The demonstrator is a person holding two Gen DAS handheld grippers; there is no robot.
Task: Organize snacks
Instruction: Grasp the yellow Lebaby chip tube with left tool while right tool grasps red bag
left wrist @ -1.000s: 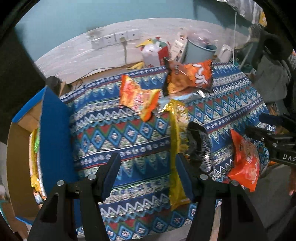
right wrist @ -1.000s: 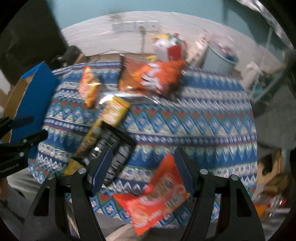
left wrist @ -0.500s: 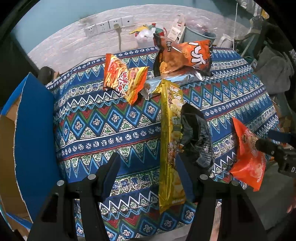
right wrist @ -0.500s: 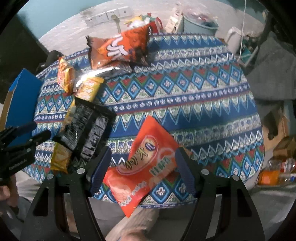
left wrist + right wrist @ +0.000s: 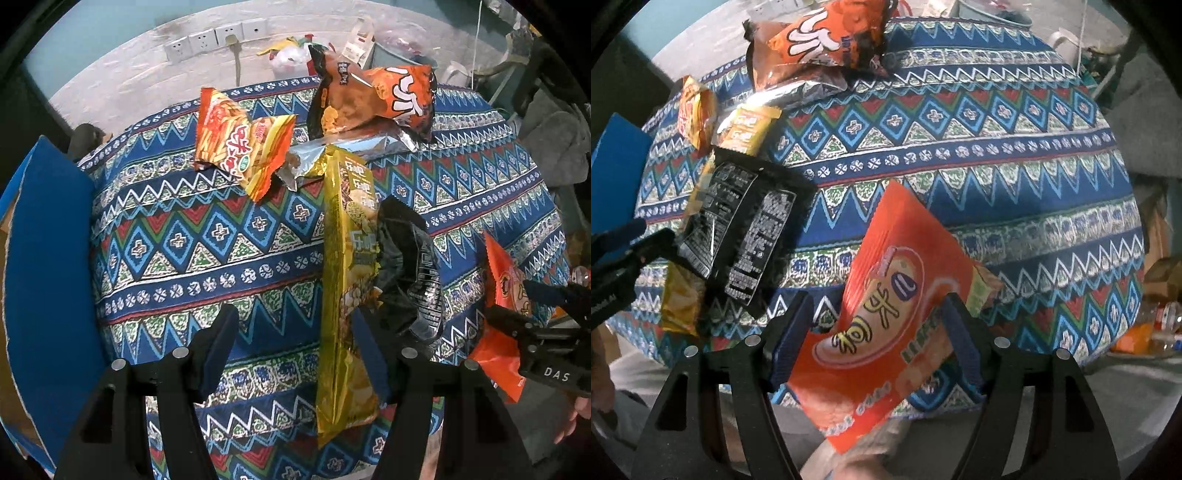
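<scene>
Left tool point(image 5: 291, 350) jaws opening, nothing clamped; yellow pack point(image 5: 349, 280) lying just inside its right finger, black pack point(image 5: 410, 269) overlapping beside. Right tool point(image 5: 875, 332) jaws apart, straddling orange pack point(image 5: 886, 325) at near edge of surface point(image 5: 997, 155), pads not pressing.

Both tools sinking toward surface versus a second ago, packs now looming larger. Judgement: two pickups being lined up. Blue box point(image 5: 48, 258) waiting at left; three more packs lying far side.
</scene>
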